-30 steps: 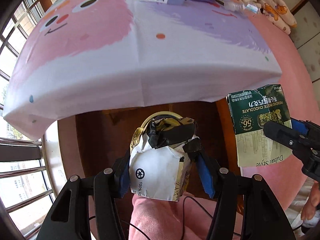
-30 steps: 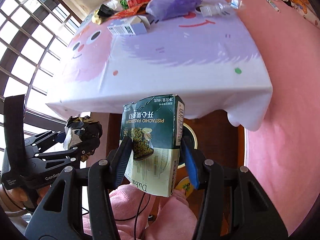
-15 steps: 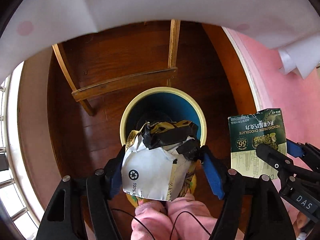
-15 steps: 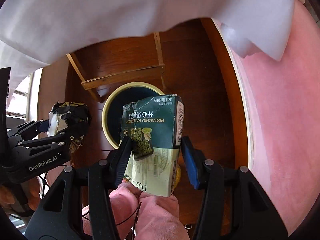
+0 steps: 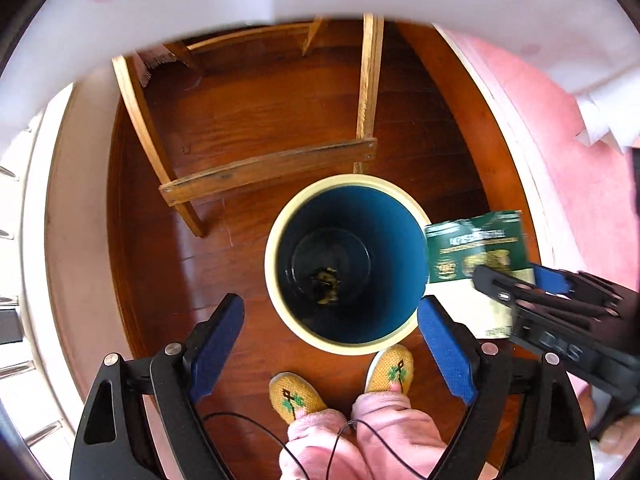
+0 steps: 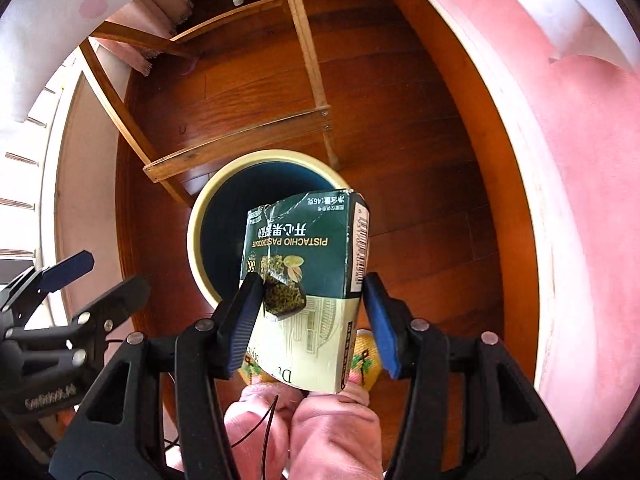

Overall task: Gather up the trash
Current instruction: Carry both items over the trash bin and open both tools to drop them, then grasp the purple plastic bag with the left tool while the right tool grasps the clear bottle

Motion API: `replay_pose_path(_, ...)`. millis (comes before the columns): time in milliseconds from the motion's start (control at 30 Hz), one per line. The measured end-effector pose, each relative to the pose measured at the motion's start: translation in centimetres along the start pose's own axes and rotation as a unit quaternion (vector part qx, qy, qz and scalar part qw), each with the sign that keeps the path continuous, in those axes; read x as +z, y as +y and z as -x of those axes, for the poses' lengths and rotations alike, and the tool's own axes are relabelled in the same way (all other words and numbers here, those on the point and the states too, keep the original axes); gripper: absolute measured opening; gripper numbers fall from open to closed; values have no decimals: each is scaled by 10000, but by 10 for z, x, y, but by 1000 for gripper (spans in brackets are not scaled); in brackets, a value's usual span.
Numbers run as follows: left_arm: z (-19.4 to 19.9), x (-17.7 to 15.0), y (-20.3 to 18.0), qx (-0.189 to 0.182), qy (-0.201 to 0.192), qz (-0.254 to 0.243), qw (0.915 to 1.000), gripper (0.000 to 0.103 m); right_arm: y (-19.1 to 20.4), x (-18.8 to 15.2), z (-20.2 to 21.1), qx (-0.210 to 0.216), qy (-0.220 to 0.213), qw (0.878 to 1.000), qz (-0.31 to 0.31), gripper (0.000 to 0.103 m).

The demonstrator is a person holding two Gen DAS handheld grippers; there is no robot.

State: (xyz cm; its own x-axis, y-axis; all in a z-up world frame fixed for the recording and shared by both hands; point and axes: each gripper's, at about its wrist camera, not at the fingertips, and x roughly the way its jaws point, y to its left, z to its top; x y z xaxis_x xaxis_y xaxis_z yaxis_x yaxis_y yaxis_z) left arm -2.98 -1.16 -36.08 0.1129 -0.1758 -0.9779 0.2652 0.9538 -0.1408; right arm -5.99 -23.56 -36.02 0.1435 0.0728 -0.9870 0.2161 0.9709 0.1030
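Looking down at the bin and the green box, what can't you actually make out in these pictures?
- What lies at the bottom of the bin, left view: dark, small lump, too dim to identify.
- Print on the green box, left view: blurred; its lower part is hidden by the right gripper.
- Far side of the bin, right view: covered by the box.
- Whether the right gripper's far pad touches the box: unclear.
- The left gripper stands open and empty.

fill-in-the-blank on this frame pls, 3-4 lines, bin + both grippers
1. The bin is blue inside with a ____ rim.
2. The left gripper has just been opening and holds ____.
3. The right gripper holds a green ____ box.
4. Crumpled trash lies at the bin's ____.

Missing: cream; nothing; chocolate; bottom
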Motion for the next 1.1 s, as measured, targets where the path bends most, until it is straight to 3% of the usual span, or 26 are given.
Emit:
replay_pose_path(200, 31, 0, 22, 65, -39, 193, 9998, 90, 30, 15, -18, 196, 542, 9983, -45, 56)
replay_pose_path(267, 43, 0, 30, 90, -94, 253, 9996, 90, 39, 14, -16, 210, 566, 9982, 47, 74)
replay_pose_path(300, 50, 1, 34, 104, -119, 279, 9995, 90, 44, 14, -14, 246, 565, 9981, 74, 77)
replay_pose_path(567, 121, 6, 46, 180, -364, 280, 9988, 90, 67, 15, 20, 312, 634, 9974, 106, 78)
replay_pose_path(800, 222, 26, 39, 92, -779, 77, 9969, 90, 75, 21, 117, 296, 308, 9990, 142, 78)
replay_pose_path(1100, 344, 68, 16, 75, -1483, -477, 9878, 90, 98, 37, 279, 405, -779, 9961, 72, 78)
